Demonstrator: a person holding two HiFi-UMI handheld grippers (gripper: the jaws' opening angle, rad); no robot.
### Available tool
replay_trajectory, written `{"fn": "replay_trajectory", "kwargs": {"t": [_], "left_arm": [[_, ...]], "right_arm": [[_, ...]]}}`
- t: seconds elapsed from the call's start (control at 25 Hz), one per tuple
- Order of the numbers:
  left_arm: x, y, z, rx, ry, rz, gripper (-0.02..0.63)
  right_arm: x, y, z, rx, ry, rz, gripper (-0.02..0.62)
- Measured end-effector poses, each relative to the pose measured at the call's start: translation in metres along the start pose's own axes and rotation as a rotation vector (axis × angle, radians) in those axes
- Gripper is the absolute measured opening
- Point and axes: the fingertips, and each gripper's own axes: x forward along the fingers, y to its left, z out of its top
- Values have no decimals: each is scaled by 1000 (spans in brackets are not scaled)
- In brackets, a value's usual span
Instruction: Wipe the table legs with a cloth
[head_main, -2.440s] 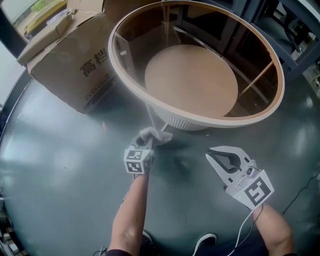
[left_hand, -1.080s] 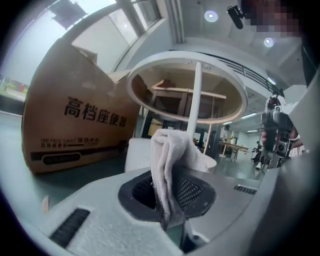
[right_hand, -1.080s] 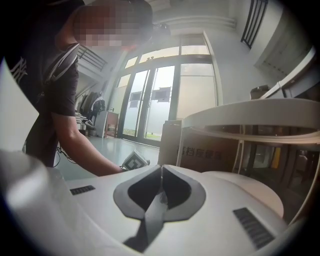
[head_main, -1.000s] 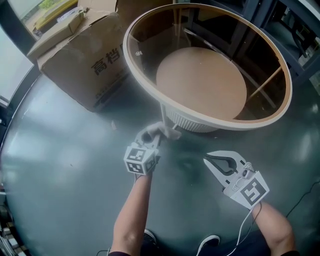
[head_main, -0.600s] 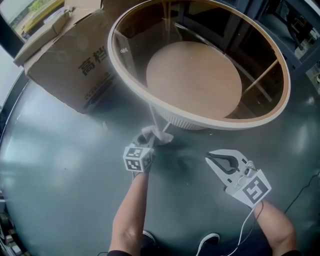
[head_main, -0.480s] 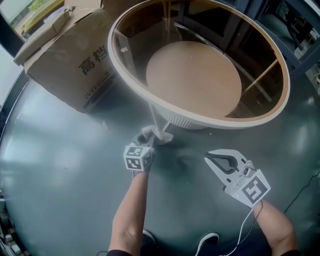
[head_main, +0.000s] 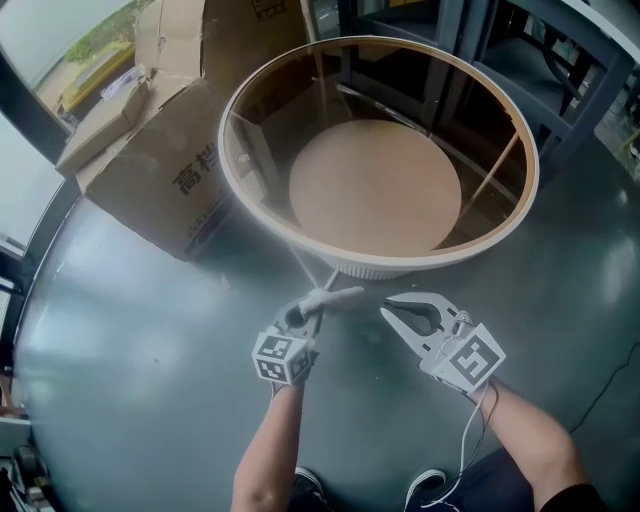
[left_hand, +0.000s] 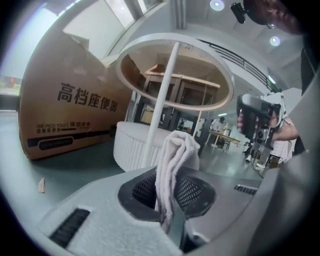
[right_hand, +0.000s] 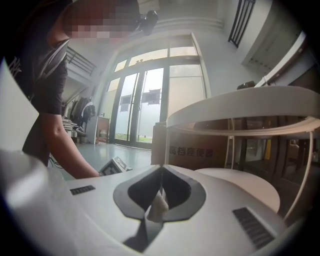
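The round table has a white rim, a glass top and a thin white leg that runs down to a ribbed white base. My left gripper is shut on a white cloth, which lies against the foot of that leg. In the left gripper view the cloth stands up between the jaws, just in front of the leg. My right gripper is shut, its tips a little to the right of the cloth's end. A small white bit shows in its jaw opening.
A brown cardboard box with print stands left of the table, close to the rim. A round wooden shelf sits under the glass. The floor is dark grey and glossy. Dark frames stand behind the table.
My right gripper has moved left, close to the cloth and the left gripper. The left gripper has stayed at the foot of the leg with the cloth. The head view has shifted.
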Motion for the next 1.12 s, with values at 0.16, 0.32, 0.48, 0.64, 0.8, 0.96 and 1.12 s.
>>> {"fn": "replay_trajectory", "kwargs": {"t": [0.16,0.32,0.48,0.64,0.8,0.96,1.12], "left_arm": [[-9,-41,51,41,-90,-33,38],[5,-70,73,71,-105,-53,38],[29,-94,71,66,-76,-46,38],[39,-108,56,69,-38,20,38],[53,-102,37,54,-54,41,38],[88,-78,12,-51,-101,56,38],[121,-66,7,-90,-132,50,38]], "right_arm": [[-4,-21,-1,20,-16,-44,5],[-17,-32,-5,-43,-12,-44,6],[-37,-56,-20,-80,11,-69,6],[-45,-91,-53,58,27,-158,6],[-54,-95,-53,180,-6,-181,6],[-92,-91,-42,164,-26,-161,6],[-121,-95,-33,197,-80,-208,6]]}}
